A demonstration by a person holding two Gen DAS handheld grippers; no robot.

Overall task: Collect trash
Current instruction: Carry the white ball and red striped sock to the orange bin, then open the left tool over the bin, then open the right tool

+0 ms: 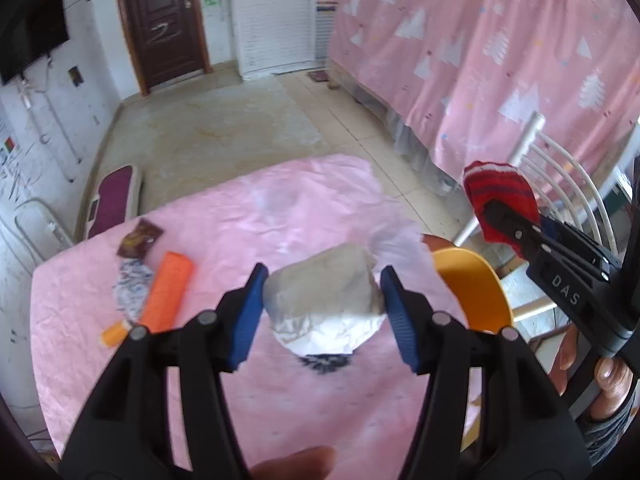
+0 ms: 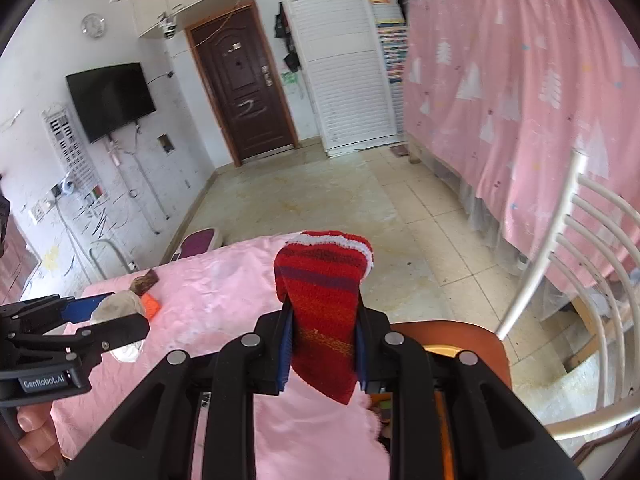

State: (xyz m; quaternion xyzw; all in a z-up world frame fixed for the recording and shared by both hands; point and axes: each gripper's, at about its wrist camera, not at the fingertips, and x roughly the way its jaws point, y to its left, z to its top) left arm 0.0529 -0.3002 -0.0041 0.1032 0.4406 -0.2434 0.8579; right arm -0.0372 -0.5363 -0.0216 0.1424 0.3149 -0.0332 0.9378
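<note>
1. Left wrist view: the left gripper (image 1: 324,312) grasps a crumpled white paper wad (image 1: 324,300) between its blue pads, above the pink tabletop (image 1: 200,360) near its right edge. The pads seem to press only on its sides, so the loose wad could slip out and fall on the cloth.
2. Beyond it, the orange bin (image 1: 476,284) shows just off the tabletop's right edge; a release too soon would likely miss it.
3. An orange wrapper (image 1: 168,292), a brown packet (image 1: 140,238) and a patterned scrap (image 1: 132,284) lie uncollected near the left edge.
4. Right wrist view: the right gripper (image 2: 322,344) is clenched on a red striped sock (image 2: 320,312), over the tabletop's right edge. The sock's limp ends could snag the bin rim (image 2: 472,332).
5. The two grippers are close together and could bump each other.
</note>
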